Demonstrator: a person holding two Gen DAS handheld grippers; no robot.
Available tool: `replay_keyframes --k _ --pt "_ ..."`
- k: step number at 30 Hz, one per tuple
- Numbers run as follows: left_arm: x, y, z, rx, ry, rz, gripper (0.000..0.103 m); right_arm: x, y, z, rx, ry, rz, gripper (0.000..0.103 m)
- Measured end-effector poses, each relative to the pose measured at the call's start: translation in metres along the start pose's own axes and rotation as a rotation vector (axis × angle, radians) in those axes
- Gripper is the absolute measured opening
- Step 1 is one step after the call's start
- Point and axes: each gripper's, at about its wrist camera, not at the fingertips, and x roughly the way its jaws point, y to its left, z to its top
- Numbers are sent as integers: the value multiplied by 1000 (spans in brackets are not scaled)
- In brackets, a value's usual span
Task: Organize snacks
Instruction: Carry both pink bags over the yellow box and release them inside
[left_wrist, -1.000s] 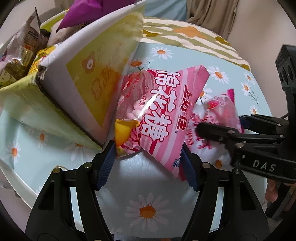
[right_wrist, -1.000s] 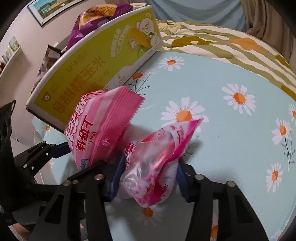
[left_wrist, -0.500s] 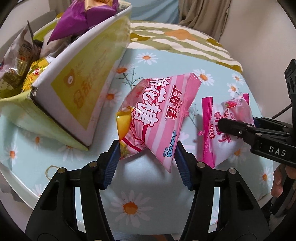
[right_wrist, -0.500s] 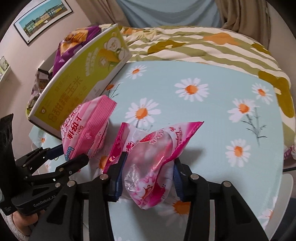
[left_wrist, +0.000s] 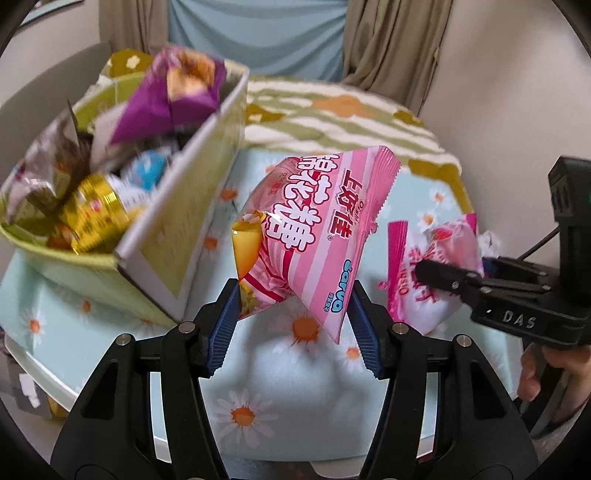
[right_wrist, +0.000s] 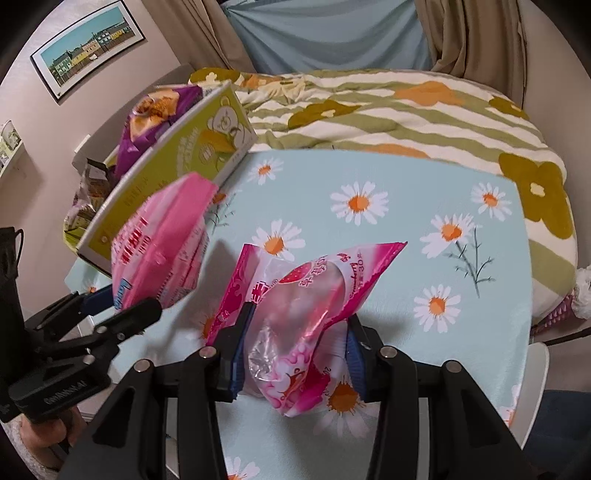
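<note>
Both hand-held grippers are clenched on snack packets and carry them clear of the table. Left gripper (left_wrist: 293, 325), whose jaws have just been closing, pinches the lower corner of a pink-and-white striped bag (left_wrist: 317, 236) between its ribbed blue pads; the bag is puffy, printed with large white characters, with a yellow patch on its left edge and a saw-tooth seal along the top. Right gripper (right_wrist: 293, 350) squeezes a smaller strawberry packet (right_wrist: 306, 295), glossy magenta with a clear crinkled window and a strawberry picture, its flat sealed ends sticking out left and right. The two packets hang just beside each other, apart.

To the left stands an open yellow-green carton (left_wrist: 192, 206) with a white rim, tilted, already holding a purple bag (left_wrist: 173, 96), a gold-foil pack (left_wrist: 94, 206) and other wrappers that are too blurred to identify. The striped bag hangs near the carton's long wall, not above its opening.

A pale blue daisy-print cloth (right_wrist: 388, 236) covers the table; its right half lies bare. Behind it a striped green-and-cream blanket (right_wrist: 406, 110) bunches against the table's far edge.
</note>
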Motion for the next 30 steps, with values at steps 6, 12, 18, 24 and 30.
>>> replay_keyframes --k 6,12,18,24,30 --pt "-46 7 27 -4 -91 11 57 -34 17 21 -27 -53 4 41" --pt "-79 41 65 7 -151 61 57 -59 53 56 -79 -99 17 41" --pt "-84 94 109 28 -161 95 57 -52 105 93 -89 -143 57 41" --pt "-68 164 154 53 -146 101 55 -13 162 124 -54 -138 95 41" --pt "-35 209 179 85 -65 27 84 20 195 136 5 -115 77 41"
